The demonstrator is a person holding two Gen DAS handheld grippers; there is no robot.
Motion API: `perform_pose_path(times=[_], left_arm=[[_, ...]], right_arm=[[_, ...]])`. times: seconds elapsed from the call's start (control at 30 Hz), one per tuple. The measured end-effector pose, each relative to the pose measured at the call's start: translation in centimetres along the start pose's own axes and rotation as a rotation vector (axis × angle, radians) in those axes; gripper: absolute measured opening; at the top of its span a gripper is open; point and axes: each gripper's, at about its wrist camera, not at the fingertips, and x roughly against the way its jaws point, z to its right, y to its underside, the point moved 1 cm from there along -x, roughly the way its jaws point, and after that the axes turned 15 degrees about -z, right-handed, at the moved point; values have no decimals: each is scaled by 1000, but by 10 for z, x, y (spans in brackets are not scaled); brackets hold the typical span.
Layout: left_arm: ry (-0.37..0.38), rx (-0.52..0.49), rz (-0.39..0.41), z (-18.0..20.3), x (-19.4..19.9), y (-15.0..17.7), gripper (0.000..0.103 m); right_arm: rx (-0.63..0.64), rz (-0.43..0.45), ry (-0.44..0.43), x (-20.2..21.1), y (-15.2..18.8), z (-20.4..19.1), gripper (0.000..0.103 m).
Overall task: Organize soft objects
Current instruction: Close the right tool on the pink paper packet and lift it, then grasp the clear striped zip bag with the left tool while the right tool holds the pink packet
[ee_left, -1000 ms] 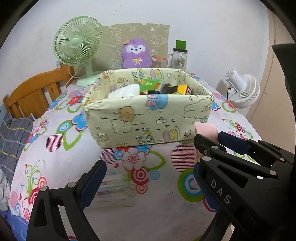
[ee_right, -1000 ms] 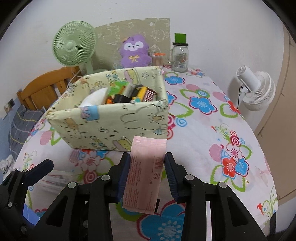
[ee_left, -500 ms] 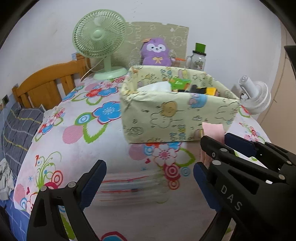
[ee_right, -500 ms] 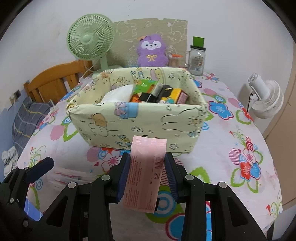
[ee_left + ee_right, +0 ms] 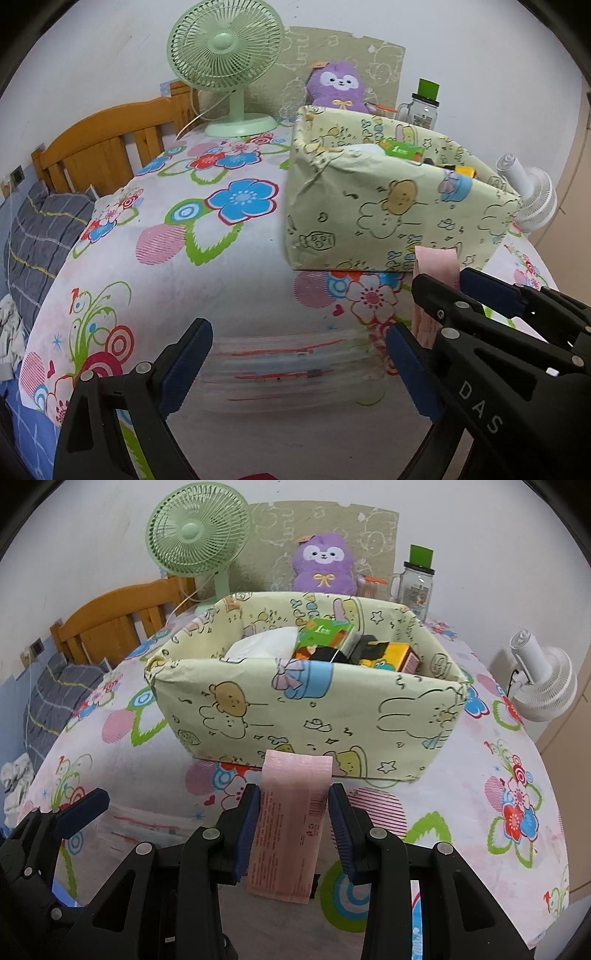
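Storage box (image 5: 310,716) of pale yellow cartoon-print fabric on a table (image 5: 491,834) covered with a flowered cloth, seen from both wrist cameras. The right gripper (image 5: 291,827) pinches a flat pink packet (image 5: 290,823) between its blue pads; the packet stands roughly on end, its upper edge overlapping the near wall of the box in the right wrist view, its lower edge hanging free below the jaws. Gripping it across its narrow width leaves both ends clear, which should allow it to be slid edgewise into the box. The left gripper (image 5: 299,365) is spread wide and holds nothing; it hangs low over the table just beside the right gripper, above a clear plastic bundle with red lines (image 5: 295,369) that lies on the cloth in front of the box. The box already contains a white tissue pack (image 5: 262,646), a green packet (image 5: 325,633) and several dark and yellow packs, set close together towards its right side. By this arrangement the sorting appears well advanced, with the pink packet the item currently in transit. Behind the box, against the wall: a green desk fan (image 5: 197,535), a purple plush toy (image 5: 323,566) and a glass jar with a green lid (image 5: 415,579). A white fan (image 5: 543,683) stands beyond the table's right edge.
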Motion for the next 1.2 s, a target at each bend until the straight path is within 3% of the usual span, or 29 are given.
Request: perform_pose_path(times=[0.6,0.73,0.8,0.83,0.87,0.93,1.1,1.2], left_arm=[[-49,42,-9,-8,-16,3,97],[-75,43,1,-7,-18,5,93],[-71,32,6,-5,-18,5,84],[-57,18,9,-3,-16,5,71],[-47,16,4,0,-16,5,64],[-26,15,-1,3,-16,4,59],[-35,7,-1,5,-15,3,62],[-59,18,13,3,-10,3,72]], right_arm=[[23,-52,-13,-20,-5,-11,41],[22,-57,-16,-22,-5,-11,41],[21,-58,-18,-22,-5,-11,41],[19,-59,-20,-22,-5,-11,41],[19,-59,-20,-23,-5,-10,41],[11,-60,-20,-23,-6,-8,41],[1,-57,-19,-22,-5,-3,41],[4,-56,-26,-22,-5,-4,41]])
